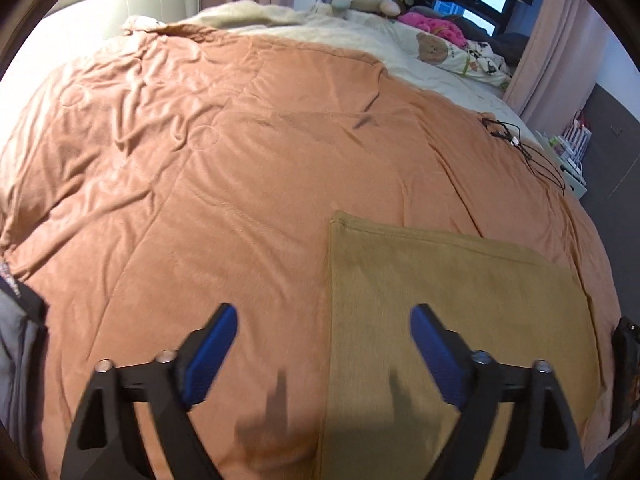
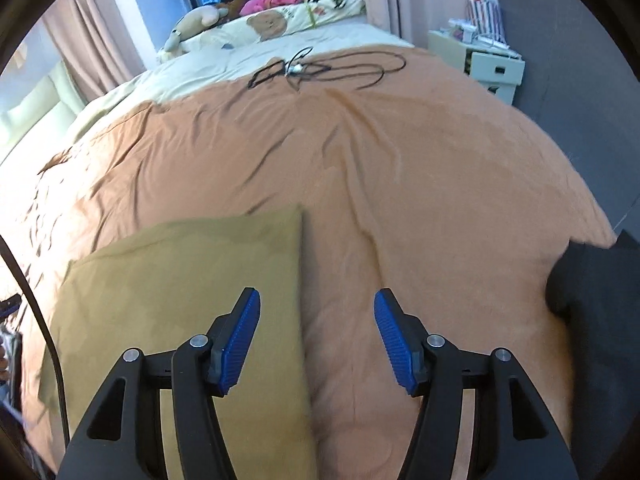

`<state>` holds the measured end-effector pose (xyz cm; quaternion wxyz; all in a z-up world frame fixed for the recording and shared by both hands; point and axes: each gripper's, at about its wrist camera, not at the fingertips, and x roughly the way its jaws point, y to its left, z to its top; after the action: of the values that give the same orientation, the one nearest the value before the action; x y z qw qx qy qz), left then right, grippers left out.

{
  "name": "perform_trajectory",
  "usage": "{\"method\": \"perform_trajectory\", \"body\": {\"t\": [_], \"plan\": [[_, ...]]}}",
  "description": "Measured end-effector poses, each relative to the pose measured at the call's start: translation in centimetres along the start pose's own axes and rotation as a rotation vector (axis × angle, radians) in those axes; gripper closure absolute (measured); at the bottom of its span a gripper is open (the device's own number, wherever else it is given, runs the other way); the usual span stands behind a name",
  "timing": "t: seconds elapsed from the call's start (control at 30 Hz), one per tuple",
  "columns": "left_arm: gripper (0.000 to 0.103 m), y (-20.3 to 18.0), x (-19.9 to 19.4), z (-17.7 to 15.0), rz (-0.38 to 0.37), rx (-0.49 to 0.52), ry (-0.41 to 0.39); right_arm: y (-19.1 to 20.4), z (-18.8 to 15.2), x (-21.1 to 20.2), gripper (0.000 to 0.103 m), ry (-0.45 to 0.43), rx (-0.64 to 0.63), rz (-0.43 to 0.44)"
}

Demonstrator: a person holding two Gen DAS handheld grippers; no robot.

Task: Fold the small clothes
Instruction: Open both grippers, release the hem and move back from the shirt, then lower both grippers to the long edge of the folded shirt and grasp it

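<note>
An olive-tan cloth (image 1: 460, 312) lies flat on the orange bedspread (image 1: 224, 168), folded into a rectangle with straight edges. It also shows in the right wrist view (image 2: 176, 292). My left gripper (image 1: 322, 316) is open and empty, held above the cloth's left edge. My right gripper (image 2: 316, 300) is open and empty, held above the cloth's right edge, with its left finger over the cloth and its right finger over the bedspread (image 2: 420, 184).
A black cable (image 2: 316, 68) lies on the bed's far part. Pillows and soft toys (image 2: 264, 12) sit at the head by the window. A white drawer unit (image 2: 492, 68) stands beside the bed. A dark object (image 2: 592, 300) lies at the bed's right edge.
</note>
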<state>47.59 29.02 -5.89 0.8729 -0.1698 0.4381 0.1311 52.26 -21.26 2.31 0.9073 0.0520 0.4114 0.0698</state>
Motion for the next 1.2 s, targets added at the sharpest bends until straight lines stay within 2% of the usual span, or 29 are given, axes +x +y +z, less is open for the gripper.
{"method": "perform_trajectory", "body": {"t": [0.1, 0.17, 0.2, 0.23, 0.57, 0.7, 0.8, 0.97, 1.07, 1.2], "plan": [[0.012, 0.4, -1.2, -1.9, -0.014, -0.034, 0.010, -0.7, -0.9, -1.3, 0.022, 0.006, 0.011, 0.034], [0.011, 0.5, -2.2, -3.2, -0.019, -0.048, 0.004, -1.2, -1.7, -2.1, 0.017, 0.006, 0.035, 0.041], [0.006, 0.5, -2.7, -4.0, -0.017, -0.053, 0.000, -1.6, -2.2, -2.6, 0.014, 0.004, 0.053, 0.046], [0.001, 0.4, -3.0, -4.7, -0.013, -0.056, -0.001, -1.9, -2.6, -3.2, 0.012, -0.001, 0.070, 0.049], [0.000, 0.1, -5.5, -10.7, -0.077, -0.104, 0.010, -2.7, -7.2, -6.4, 0.000, -0.031, 0.122, 0.103], [0.000, 0.6, -6.4, -12.8, -0.099, -0.144, 0.004, -2.6, -8.8, -7.7, 0.000, -0.051, 0.120, 0.078], [0.000, 0.6, -6.9, -14.1, -0.110, -0.147, -0.003, -2.3, -10.5, -8.8, 0.000, -0.060, 0.146, 0.132], [0.000, 0.3, -7.8, -16.1, -0.137, -0.164, -0.009, -2.5, -13.3, -9.6, 0.000, -0.048, 0.174, 0.141], [0.000, 0.3, -8.2, -17.1, -0.138, -0.171, -0.017, -2.8, -13.9, -9.6, 0.000, -0.033, 0.197, 0.144], [0.000, 1.0, -8.3, -18.1, -0.162, -0.213, -0.019, -2.8, -14.7, -9.9, 0.000, -0.060, 0.193, 0.130]]}}
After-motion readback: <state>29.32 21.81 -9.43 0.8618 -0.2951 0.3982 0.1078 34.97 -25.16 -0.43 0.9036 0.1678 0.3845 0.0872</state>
